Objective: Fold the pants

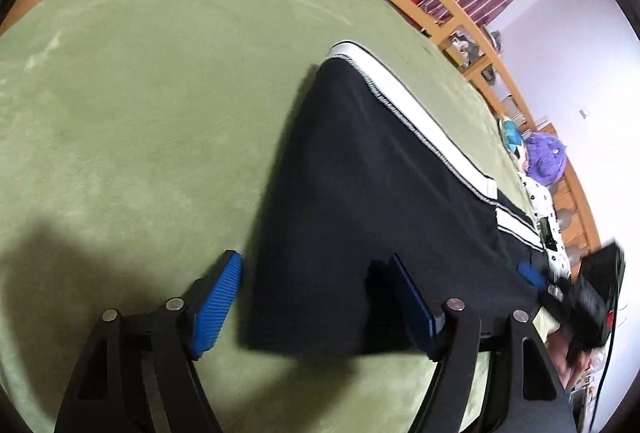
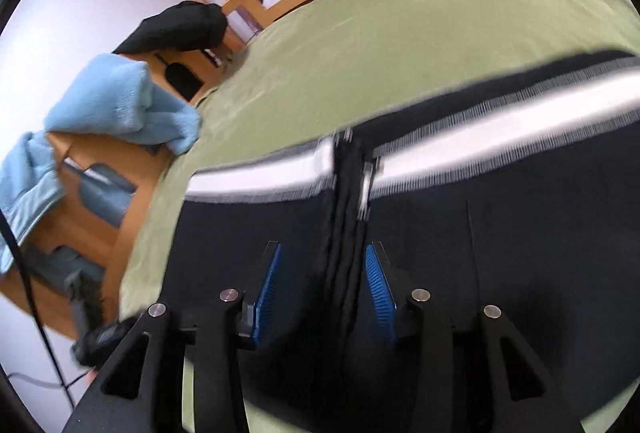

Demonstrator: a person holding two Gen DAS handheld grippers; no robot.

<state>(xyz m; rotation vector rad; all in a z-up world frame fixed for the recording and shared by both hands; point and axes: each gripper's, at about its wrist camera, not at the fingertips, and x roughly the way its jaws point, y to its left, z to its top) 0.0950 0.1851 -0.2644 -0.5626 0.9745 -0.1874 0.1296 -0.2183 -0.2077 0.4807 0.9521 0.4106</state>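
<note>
Left wrist view: left tool (image 1: 316,297) released, its 2 blue pads straddling the near corner of the black pants (image 1: 380,201), not pinching. Pants lie flat on the green bed (image 1: 140,105), white side stripe toward the far headboard-side edge, likely laid for folding.

Right wrist view: right tool (image 2: 324,285) released, pads either side of a bunched fabric ridge (image 2: 346,233), no contact; probably lining up a pinch.

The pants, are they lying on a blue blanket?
No, the black pants with the white stripe lie on a green blanket.
</note>
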